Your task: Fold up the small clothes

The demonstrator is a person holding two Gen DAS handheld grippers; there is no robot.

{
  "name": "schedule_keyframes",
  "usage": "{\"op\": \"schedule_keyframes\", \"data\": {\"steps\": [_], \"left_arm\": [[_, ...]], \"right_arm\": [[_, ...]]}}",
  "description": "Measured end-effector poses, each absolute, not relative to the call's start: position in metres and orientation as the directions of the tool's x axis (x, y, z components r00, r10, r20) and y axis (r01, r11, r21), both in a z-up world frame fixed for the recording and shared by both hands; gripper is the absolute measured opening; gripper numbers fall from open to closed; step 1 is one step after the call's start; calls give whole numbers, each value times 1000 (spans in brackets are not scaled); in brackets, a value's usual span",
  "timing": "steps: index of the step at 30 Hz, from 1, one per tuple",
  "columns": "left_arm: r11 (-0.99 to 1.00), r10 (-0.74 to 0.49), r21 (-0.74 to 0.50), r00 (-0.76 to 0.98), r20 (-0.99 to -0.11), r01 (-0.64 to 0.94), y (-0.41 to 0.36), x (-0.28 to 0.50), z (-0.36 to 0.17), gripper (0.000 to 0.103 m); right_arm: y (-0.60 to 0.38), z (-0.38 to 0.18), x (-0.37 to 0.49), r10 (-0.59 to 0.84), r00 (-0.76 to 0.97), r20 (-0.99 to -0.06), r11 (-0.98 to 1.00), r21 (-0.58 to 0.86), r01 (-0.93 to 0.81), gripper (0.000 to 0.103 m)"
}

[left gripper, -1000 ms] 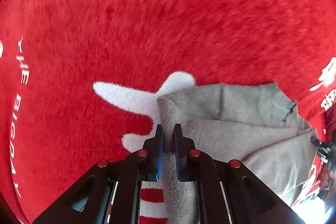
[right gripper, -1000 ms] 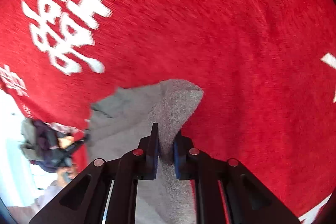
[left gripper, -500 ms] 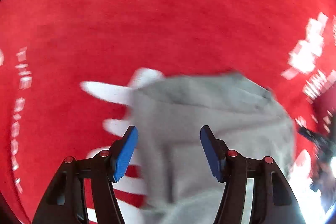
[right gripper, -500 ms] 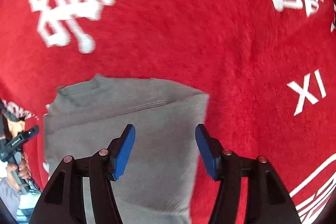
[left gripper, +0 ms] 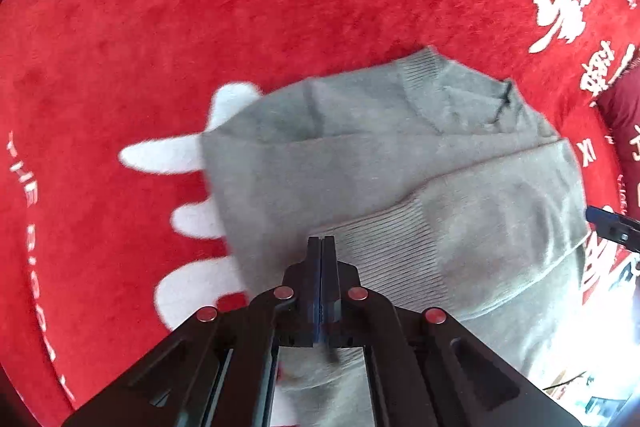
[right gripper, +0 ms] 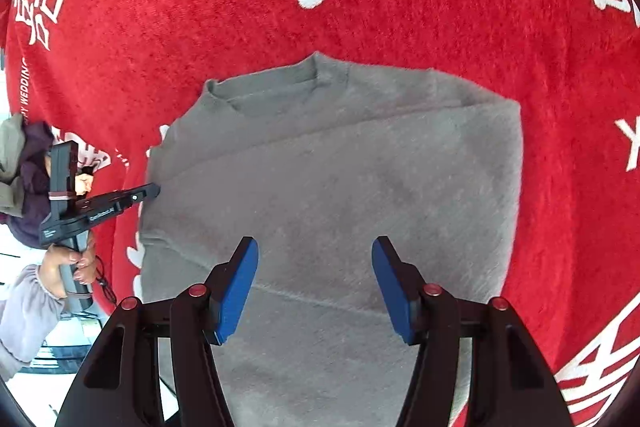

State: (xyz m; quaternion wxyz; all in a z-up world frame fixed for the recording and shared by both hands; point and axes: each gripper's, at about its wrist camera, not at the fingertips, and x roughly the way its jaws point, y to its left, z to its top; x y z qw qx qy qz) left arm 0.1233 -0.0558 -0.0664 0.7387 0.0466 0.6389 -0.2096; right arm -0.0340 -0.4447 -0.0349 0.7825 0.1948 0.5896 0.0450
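Now your left gripper [left gripper: 321,241] has just snapped its fingers together, nothing between them, above the grey sweater [right gripper: 332,187]. Your right gripper [right gripper: 315,263] hangs over it too, blue fingers [right gripper: 236,291] spread wide and empty. That sweater lies folded on the red blanket [right gripper: 440,7].

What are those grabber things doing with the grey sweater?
A person is folding a small grey sweater on a red cloth with white writing, using a grabber in each hand. The sweater lies folded on the cloth and neither grabber is holding it. The left gripper has just closed its jaws with nothing between them. The right gripper hangs open above the sweater. The person's hand on the left gripper's handle shows in the right wrist view.
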Motion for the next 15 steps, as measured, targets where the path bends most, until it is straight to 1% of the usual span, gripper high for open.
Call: {"op": "schedule_keyframes", "data": {"steps": [4, 8, 11, 15], "left_arm": [[939, -251, -212, 119, -961, 270, -31, 118, -65, 0], [952, -230, -193, 137, -964, 239, -24, 107, -57, 1], [957, -221, -188, 137, -966, 222, -26, 93, -56, 1], [961, -230, -203, 142, -963, 186, -23, 78, -55, 1]], "right_arm": [[-423, -45, -31, 366, 287, -885, 888, 424, 176, 63], [-406, -49, -40, 485, 283, -827, 821, 543, 179, 63], [-382, -62, -38, 587, 296, -753, 728, 652, 214, 63], [-339, -83, -23, 700, 342, -627, 576, 779, 248, 63]]}}
